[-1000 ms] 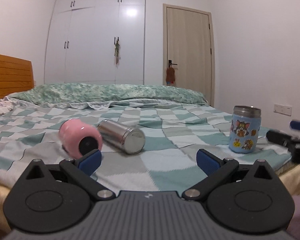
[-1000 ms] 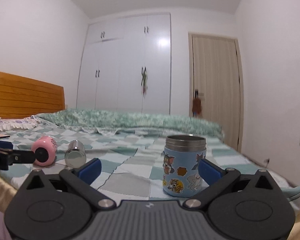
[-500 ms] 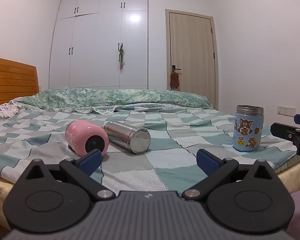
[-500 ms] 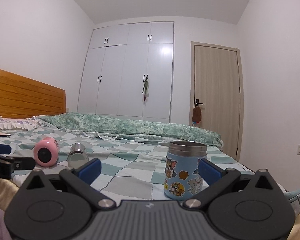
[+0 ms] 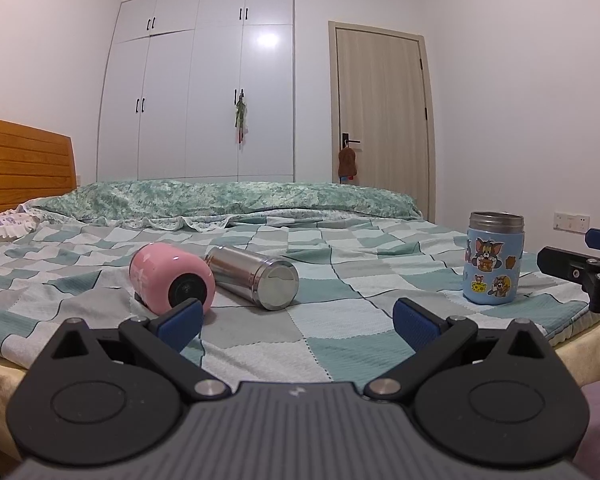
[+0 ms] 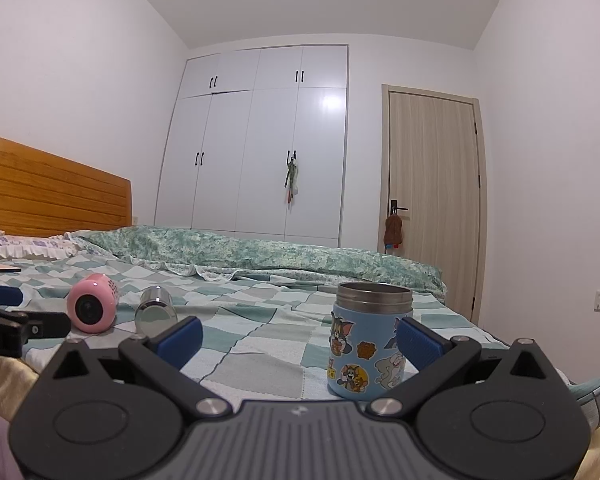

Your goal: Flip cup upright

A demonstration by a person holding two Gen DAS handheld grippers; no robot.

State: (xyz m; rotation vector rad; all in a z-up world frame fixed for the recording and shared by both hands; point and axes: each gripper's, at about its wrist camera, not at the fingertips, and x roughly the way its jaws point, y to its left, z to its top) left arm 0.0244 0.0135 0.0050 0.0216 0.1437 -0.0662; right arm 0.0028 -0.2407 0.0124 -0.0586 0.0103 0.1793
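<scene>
A pink cup (image 5: 171,278) lies on its side on the checked bedspread (image 5: 340,280), base toward me. A steel cup (image 5: 254,276) lies on its side just right of it. A blue cartoon cup (image 5: 493,258) stands upright at the right. My left gripper (image 5: 296,322) is open and empty, near the bed's front edge, before the two lying cups. My right gripper (image 6: 298,340) is open and empty, with the blue cup (image 6: 370,346) just beyond its right finger. The pink cup (image 6: 93,308) and steel cup (image 6: 155,312) show at the left in the right wrist view.
The bed's front edge (image 5: 4,360) runs below the left gripper. A rolled green quilt (image 5: 228,198) lies across the far side. A wooden headboard (image 5: 24,172) is at the left. The right gripper (image 5: 580,268) shows at the right edge. Wardrobe and door stand behind.
Both cameras have tilted upward and pulled back slightly, so the cups sit lower in view. The cups have not moved. Both grippers stay open.
</scene>
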